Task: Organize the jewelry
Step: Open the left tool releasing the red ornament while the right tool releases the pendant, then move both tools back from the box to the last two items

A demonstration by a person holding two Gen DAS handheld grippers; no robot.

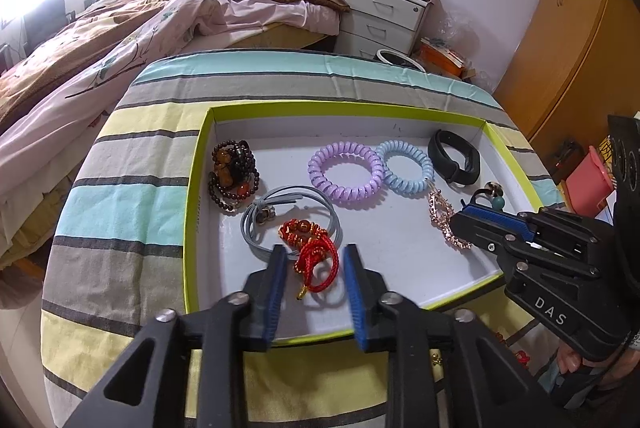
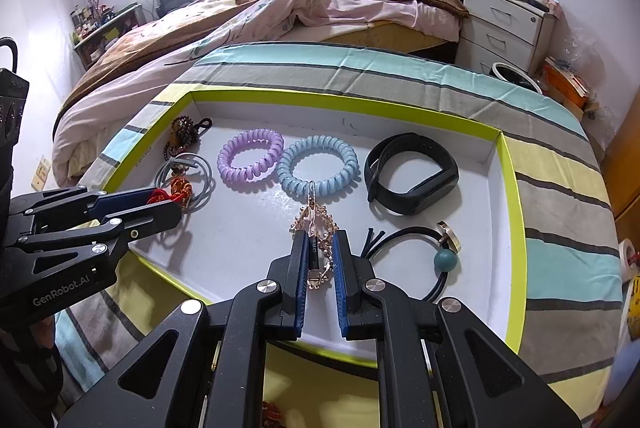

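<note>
Left gripper (image 1: pixel 312 268) spread, red cord bracelet (image 1: pixel 310 250) lying loose between the pads on the tray (image 1: pixel 192 212) floor, long axis running away from it. Right gripper (image 2: pixel 320 260) pinches the rose-gold chain (image 2: pixel 316 224), which stretches ahead to the blue coil band (image 2: pixel 318 164), purple coil band (image 2: pixel 250 154) beside it

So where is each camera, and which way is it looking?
Left wrist: sits on the left gripper, looks down into the tray over the red bracelet; the right gripper shows at its right.
Right wrist: sits on the right gripper, shut on the gold chain; the left gripper shows at its left.
Shared: tray, purple coil, bed.
</note>
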